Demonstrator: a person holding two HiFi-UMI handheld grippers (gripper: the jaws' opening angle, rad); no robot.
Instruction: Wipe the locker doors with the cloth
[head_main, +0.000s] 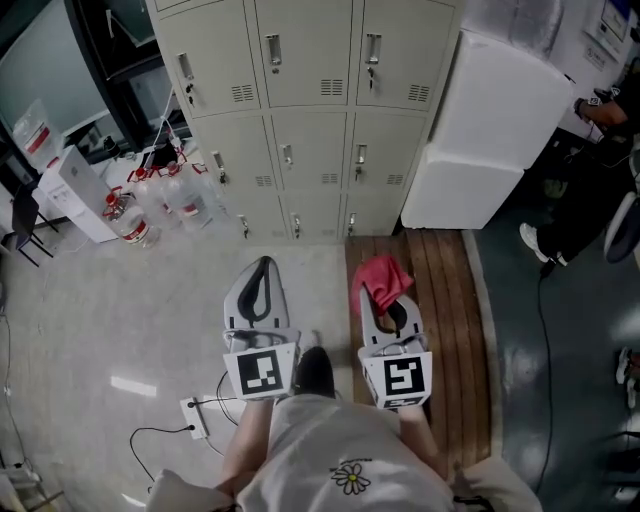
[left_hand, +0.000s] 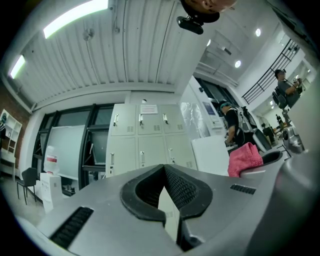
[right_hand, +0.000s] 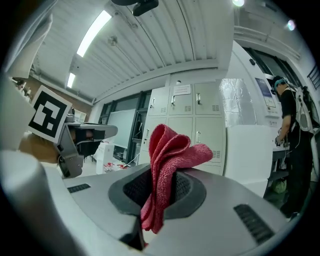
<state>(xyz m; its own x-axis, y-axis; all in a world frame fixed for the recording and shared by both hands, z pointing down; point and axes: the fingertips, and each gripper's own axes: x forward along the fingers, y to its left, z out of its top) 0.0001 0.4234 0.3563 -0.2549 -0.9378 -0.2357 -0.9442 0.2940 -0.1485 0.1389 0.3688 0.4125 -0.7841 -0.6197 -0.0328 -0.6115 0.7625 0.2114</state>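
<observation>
Cream locker doors (head_main: 308, 110) stand ahead in three columns; they also show far off as the lockers (left_hand: 145, 142) in the left gripper view and the lockers (right_hand: 192, 125) in the right gripper view. My right gripper (head_main: 385, 297) is shut on a red cloth (head_main: 380, 280), whose folds stick up out of the jaws as the cloth (right_hand: 167, 165). My left gripper (head_main: 262, 270) is shut with nothing in it; its pads (left_hand: 175, 187) meet. Both grippers hang well short of the lockers, side by side. From the left gripper view the red cloth (left_hand: 244, 159) shows at the right.
A big white box (head_main: 490, 130) stands right of the lockers. Water bottles (head_main: 150, 205) and a white box (head_main: 75, 195) sit at the left. A power strip with cable (head_main: 195, 418) lies on the floor by my feet. A person (right_hand: 295, 145) stands at the right.
</observation>
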